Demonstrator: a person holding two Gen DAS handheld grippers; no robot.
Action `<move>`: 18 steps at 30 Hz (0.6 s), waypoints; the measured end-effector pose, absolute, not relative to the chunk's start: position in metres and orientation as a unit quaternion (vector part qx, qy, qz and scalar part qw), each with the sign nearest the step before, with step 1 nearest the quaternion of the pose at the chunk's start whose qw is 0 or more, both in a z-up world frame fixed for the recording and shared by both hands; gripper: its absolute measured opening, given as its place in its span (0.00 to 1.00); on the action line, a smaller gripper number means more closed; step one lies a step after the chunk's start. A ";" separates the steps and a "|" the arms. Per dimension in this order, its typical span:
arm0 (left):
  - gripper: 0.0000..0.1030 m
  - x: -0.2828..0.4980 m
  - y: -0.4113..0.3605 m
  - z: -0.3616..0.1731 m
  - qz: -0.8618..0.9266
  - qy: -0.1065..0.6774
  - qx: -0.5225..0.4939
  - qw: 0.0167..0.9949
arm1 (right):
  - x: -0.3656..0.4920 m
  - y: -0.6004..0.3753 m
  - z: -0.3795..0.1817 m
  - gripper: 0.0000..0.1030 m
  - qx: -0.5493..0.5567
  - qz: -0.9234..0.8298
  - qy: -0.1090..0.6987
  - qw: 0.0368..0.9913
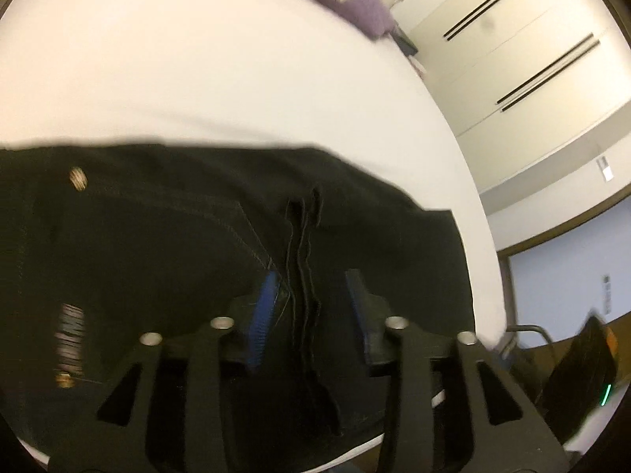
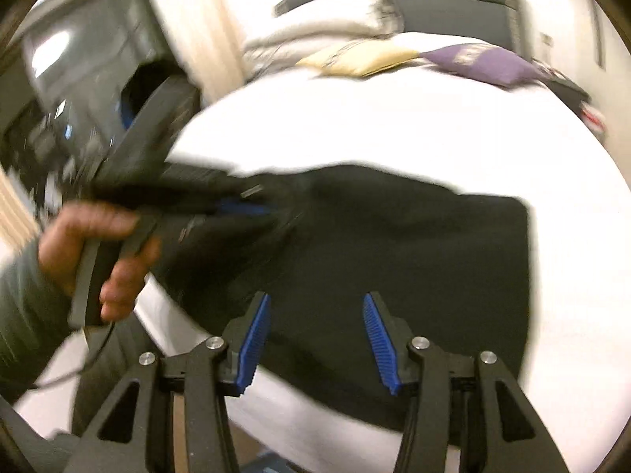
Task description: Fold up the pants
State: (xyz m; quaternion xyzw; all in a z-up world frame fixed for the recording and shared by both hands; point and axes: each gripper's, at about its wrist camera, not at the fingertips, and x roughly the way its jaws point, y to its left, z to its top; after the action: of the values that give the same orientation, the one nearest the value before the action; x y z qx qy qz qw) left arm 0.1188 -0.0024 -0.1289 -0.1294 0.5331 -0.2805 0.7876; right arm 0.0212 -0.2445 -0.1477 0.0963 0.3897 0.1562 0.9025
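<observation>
Black pants [image 1: 165, 236] lie folded on a white bed [image 1: 197, 79], waistband toward the left gripper. My left gripper [image 1: 311, 276] is open, its blue pads either side of a stack of layered cloth edges [image 1: 303, 260] at the pants' side. In the right wrist view the pants [image 2: 394, 244] lie as a dark rectangle on the bed [image 2: 394, 126]. My right gripper [image 2: 317, 299] is open and empty just above their near edge. The left gripper [image 2: 244, 209], held by a hand [image 2: 102, 252], rests at the pants' left end.
A yellow pillow [image 2: 363, 61] and a purple pillow [image 2: 485, 63] lie at the head of the bed, with a grey headboard [image 2: 434, 4] behind. White wall panels [image 1: 532, 59] stand right of the bed. Dark furniture [image 2: 90, 79] stands at the bed's left.
</observation>
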 end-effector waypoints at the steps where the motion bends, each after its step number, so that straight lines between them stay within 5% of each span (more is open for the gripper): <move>1: 0.46 0.117 -0.009 -0.123 -0.287 0.522 -0.125 0.793 | 0.030 -0.273 -0.144 0.51 0.135 0.149 0.386 0.900; 5: 0.46 0.102 -0.068 -0.111 -0.335 0.492 -0.066 0.801 | 0.063 -0.337 -0.150 0.44 0.227 0.133 0.390 0.883; 11: 0.46 0.087 -0.131 -0.171 -0.347 0.531 -0.025 0.772 | 0.122 -0.382 -0.197 0.42 0.330 0.169 0.429 0.824; 12: 0.46 0.085 -0.132 -0.178 -0.348 0.529 -0.024 0.774 | 0.131 -0.389 -0.213 0.36 0.339 0.152 0.442 0.816; 14: 0.46 0.084 -0.123 -0.185 -0.355 0.518 -0.044 0.777 | 0.141 -0.401 -0.231 0.05 0.351 0.122 0.449 0.813; 18: 0.46 0.087 -0.116 -0.188 -0.353 0.518 -0.074 0.775 | 0.143 -0.430 -0.243 0.00 0.385 0.090 0.435 0.809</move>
State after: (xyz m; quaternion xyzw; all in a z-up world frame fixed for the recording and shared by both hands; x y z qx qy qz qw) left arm 0.0867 -0.1164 -0.1883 -0.0739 0.5184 -0.3532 0.7753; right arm 0.1429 -0.4300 -0.2428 0.3852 0.4350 0.0897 0.8089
